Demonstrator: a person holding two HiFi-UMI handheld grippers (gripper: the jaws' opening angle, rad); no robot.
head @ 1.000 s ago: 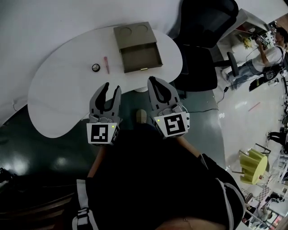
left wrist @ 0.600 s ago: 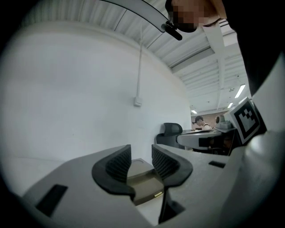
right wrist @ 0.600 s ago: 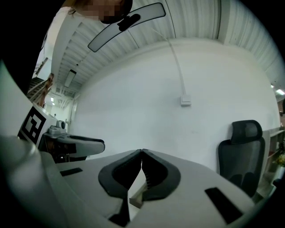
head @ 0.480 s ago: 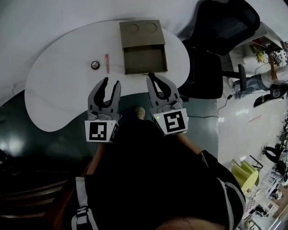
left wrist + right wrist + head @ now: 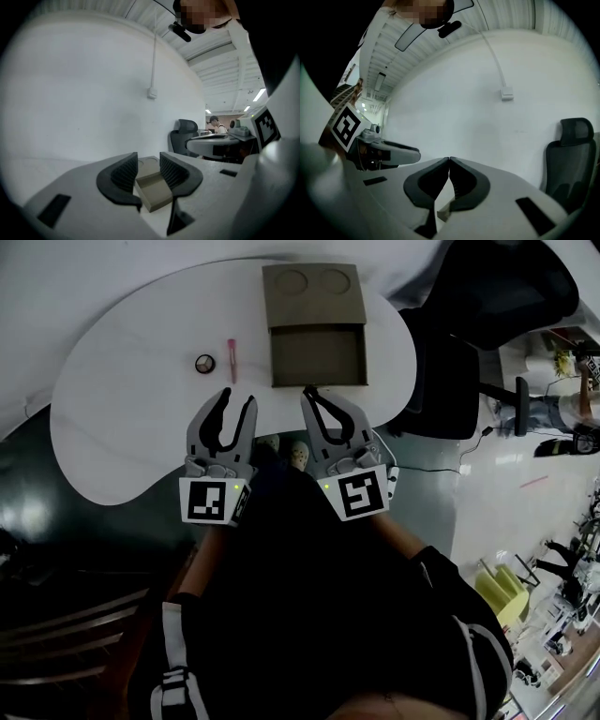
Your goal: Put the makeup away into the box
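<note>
1. Head view: the left hand-held gripper [image 5: 236, 399] hangs over the near edge of the table [image 5: 112, 418], in front of the box [image 5: 314, 310] and to its left. Its jaws stand apart with nothing between them. The left gripper view shows only the box, well beyond the gap.
2. The right hand-held gripper [image 5: 307, 390] sits just in front of the box's pulled-out drawer [image 5: 319, 354]. Its jaws meet tip to tip and clamp nothing, as the right gripper view also shows.
3. The makeup lies on the table left of the box. A pink stick [image 5: 232, 359] is nearer the box and a small round compact [image 5: 204, 363] is just beyond it, close to the stick but not touching. Both are outside the drawer, which looks empty.
4. Judged from this, the step in hand is the approach. Nothing is picked up yet and the task is at its start.
5. The next move probably falls to the left hand-held gripper, which is open and nearer the makeup.
   - It needs to reach forward to the stick left of the box and set its jaws across the thin body.
   - The pads must come low to the table, since the stick lies flat.
   - It then closes and carries the stick right, into the drawer.
   - The right hand-held gripper would have to open before taking anything.
</note>
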